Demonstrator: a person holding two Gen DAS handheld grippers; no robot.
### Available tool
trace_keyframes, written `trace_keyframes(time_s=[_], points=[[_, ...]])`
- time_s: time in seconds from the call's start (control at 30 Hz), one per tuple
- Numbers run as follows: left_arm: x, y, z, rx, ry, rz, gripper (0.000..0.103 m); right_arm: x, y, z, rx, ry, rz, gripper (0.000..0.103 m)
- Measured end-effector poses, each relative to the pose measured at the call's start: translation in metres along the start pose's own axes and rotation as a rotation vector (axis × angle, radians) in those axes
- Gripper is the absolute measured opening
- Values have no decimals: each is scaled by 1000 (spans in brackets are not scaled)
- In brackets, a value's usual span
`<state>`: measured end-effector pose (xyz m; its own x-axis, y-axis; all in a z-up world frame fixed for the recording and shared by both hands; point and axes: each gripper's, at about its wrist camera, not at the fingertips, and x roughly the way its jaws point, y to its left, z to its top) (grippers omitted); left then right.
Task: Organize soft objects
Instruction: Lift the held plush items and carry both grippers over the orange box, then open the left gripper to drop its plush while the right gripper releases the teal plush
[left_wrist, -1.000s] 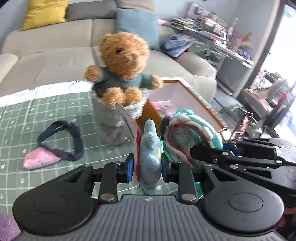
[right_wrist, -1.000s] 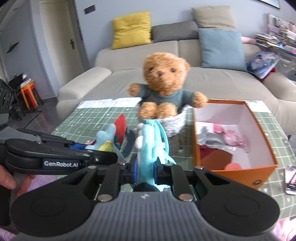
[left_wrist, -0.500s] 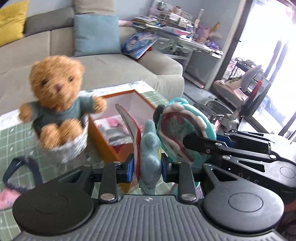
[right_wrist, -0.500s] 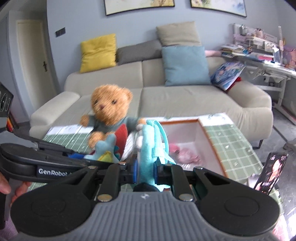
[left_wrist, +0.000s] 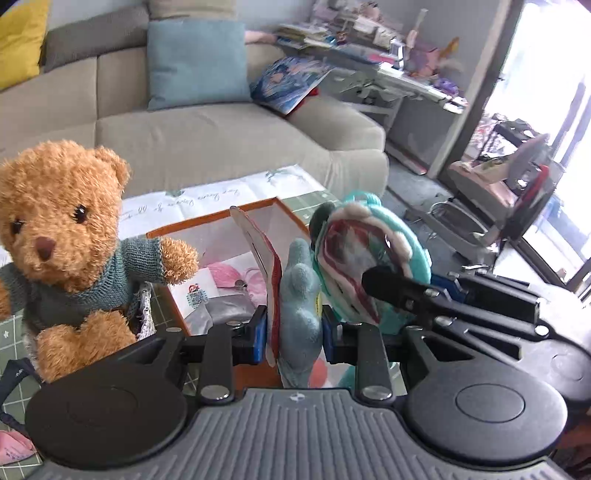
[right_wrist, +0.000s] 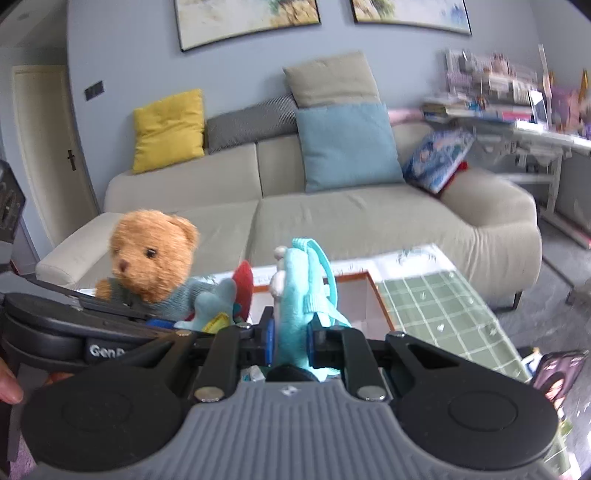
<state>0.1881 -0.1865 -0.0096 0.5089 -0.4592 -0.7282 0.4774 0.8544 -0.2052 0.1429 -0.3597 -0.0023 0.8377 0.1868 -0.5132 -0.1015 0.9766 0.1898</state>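
My left gripper (left_wrist: 294, 338) is shut on a grey-blue plush toy (left_wrist: 300, 295) with a red fin, held above the near wall of the orange box (left_wrist: 218, 218). Just to its right, my right gripper (right_wrist: 291, 343) is shut on a teal plush toy (right_wrist: 295, 291) with a loop strap; its open red mouth (left_wrist: 354, 266) faces the left wrist camera. A brown teddy bear (left_wrist: 55, 221) in a teal sweater sits in a grey knitted basket (left_wrist: 142, 314) left of the box. The box holds pink and grey soft items.
The green checked tablecloth (right_wrist: 443, 306) covers the low table in front of a beige sofa (right_wrist: 332, 206) with cushions. A dark strap (left_wrist: 14, 373) and a pink cloth (left_wrist: 14, 448) lie at the table's left. A photo card (right_wrist: 557, 373) lies at the right edge.
Both grippers carried their plush toys to the right, from in front of the bear's basket to over the orange box. The bear now sits at the left of both views.
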Motion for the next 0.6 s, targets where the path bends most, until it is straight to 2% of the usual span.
trace_keyframes(time_s=[0.17, 0.4, 0.6], points=[[38, 4, -1, 0, 70, 32, 32, 46, -20, -19, 67, 115, 6, 14], [73, 14, -14, -16, 157, 47, 32, 95, -42, -51, 211, 254, 63, 14], [85, 16, -19, -9, 191, 57, 32, 115, -42, -61, 208, 324, 19, 15]])
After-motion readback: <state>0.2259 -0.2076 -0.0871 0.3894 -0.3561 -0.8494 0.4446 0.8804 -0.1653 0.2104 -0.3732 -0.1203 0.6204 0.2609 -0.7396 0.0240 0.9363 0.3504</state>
